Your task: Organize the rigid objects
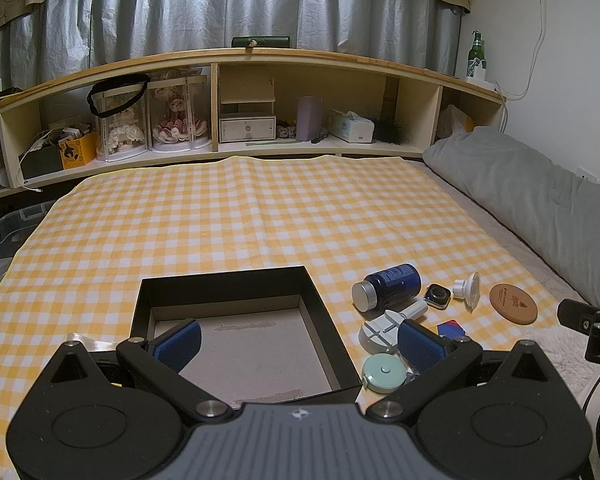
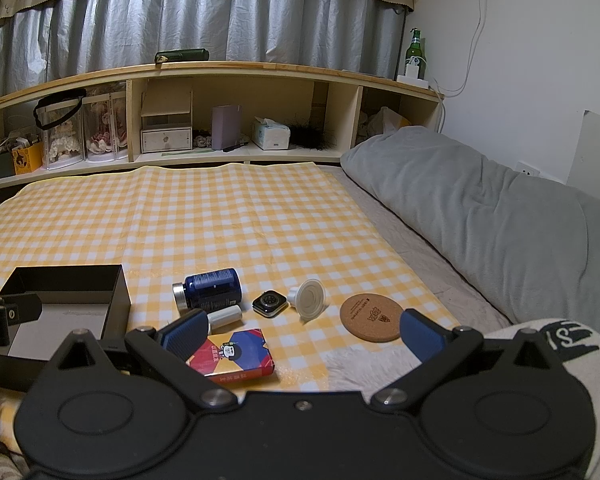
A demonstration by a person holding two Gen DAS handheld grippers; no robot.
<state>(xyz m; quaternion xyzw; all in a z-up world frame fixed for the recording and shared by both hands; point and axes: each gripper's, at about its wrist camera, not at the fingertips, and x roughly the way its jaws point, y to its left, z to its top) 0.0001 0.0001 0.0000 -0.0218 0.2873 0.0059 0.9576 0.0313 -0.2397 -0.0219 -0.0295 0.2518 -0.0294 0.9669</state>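
Observation:
An empty black box (image 1: 320, 312) (image 2: 118, 292) sits on the yellow checked cloth (image 1: 240, 220). To its right lie a blue bottle (image 1: 392, 282) (image 2: 212, 288) on its side, a watch face (image 1: 437, 295) (image 2: 269, 303), a white suction cup (image 1: 469, 289) (image 2: 310, 300), a cork coaster (image 1: 513, 303) (image 2: 370, 317), a white cylinder (image 2: 226, 316), a grey round tool (image 1: 374, 330), a mint tape measure (image 1: 383, 372) and a colourful card box (image 2: 236, 354). My left gripper (image 1: 298, 342) hangs open over the box's near right side. My right gripper (image 2: 302, 334) is open above the card box, empty.
A grey rolled duvet (image 2: 500, 216) lies along the right side. A wooden shelf unit (image 1: 260, 120) with doll cases, a tissue box and a green bottle (image 2: 414, 54) runs along the back. White fluffy fabric (image 2: 360, 364) lies at the near edge.

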